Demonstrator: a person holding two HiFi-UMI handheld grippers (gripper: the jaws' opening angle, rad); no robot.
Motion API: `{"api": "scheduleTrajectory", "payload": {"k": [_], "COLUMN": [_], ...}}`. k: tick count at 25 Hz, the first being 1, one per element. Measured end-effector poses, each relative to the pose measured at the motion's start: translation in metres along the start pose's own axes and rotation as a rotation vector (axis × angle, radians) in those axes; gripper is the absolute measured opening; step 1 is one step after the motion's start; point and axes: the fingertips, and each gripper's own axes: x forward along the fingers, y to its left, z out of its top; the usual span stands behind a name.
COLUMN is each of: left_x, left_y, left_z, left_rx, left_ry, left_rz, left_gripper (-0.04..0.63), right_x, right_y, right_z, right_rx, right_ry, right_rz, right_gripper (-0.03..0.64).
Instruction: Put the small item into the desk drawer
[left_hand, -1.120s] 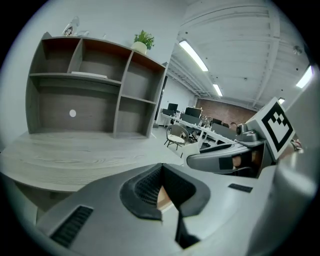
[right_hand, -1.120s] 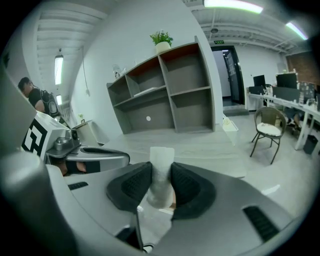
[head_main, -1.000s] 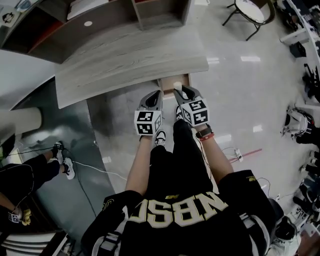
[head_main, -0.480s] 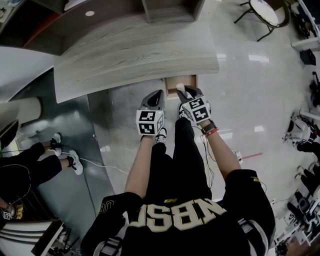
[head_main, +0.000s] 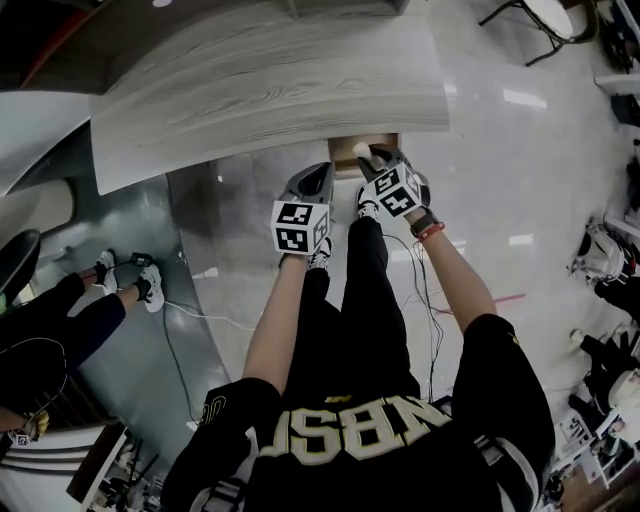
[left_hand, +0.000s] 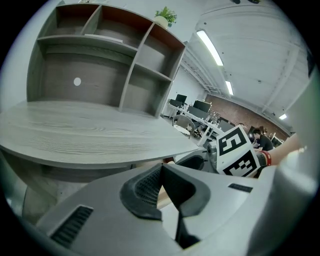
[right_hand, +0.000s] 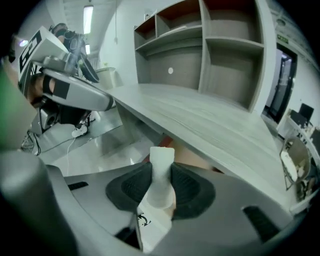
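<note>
A small white tube-shaped item (right_hand: 161, 165) stands upright between the pads of my right gripper (right_hand: 161, 182), which is shut on it. In the head view the right gripper (head_main: 372, 153) holds the white item (head_main: 361, 151) over the open tan drawer (head_main: 386, 141) just below the front edge of the grey wooden desk (head_main: 270, 80). My left gripper (head_main: 318, 170) hangs beside it on the left, in front of the desk edge. Its pads (left_hand: 142, 187) meet at the tips with nothing between them.
A shelf unit (left_hand: 100, 60) stands on the back of the desk top (left_hand: 90, 132). A seated person's legs (head_main: 60, 310) and a floor cable (head_main: 200, 315) lie to the left. A round stool (head_main: 545, 20) stands at the far right on the glossy floor.
Both grippers have moved forward toward the desk edge. The right gripper with the white item now sits over the open drawer.
</note>
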Motion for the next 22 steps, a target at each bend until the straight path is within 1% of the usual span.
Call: {"api": "scheduleTrajectory", "payload": {"k": [3,6,9,12,15,22], "left_x": [0.007,0.018,0.022,0.022,0.023,0.021], "left_y": [0.006,0.021,0.02,0.017,0.023,0.037], "left_z": [-0.01,-0.022,-0.028,-0.033,-0.04,-0.048], "left_rx": [-0.006,-0.008,-0.004,-0.004,-0.012,-0.032], "left_ry": [0.012,0.027,0.032,0.032,0.037,0.031], "left_rz": [-0.001,-0.002,-0.003,0.0,0.007,0.025], "left_gripper": [0.012,0.014,0.012,0.012,0.014,0.012], "right_x": [0.017,0.044,0.054,0.059,0.074,0.1], "right_y": [0.0,0.0,-0.002,-0.002,0.003,0.008], "right_z": [-0.008,-0.014,-0.023,-0.031,-0.038,-0.051], "right_rx": [-0.087,-0.177,-0.244,-0.286,-0.317,-0.354], "right_ry": [0.036,0.064,0.083,0.099,0.122,0.168], "right_rz": [0.01,0.023,0.03,0.035,0.06,0.092], "right_gripper": [0.126,0.126,0.126,0.126,0.127,0.127]}}
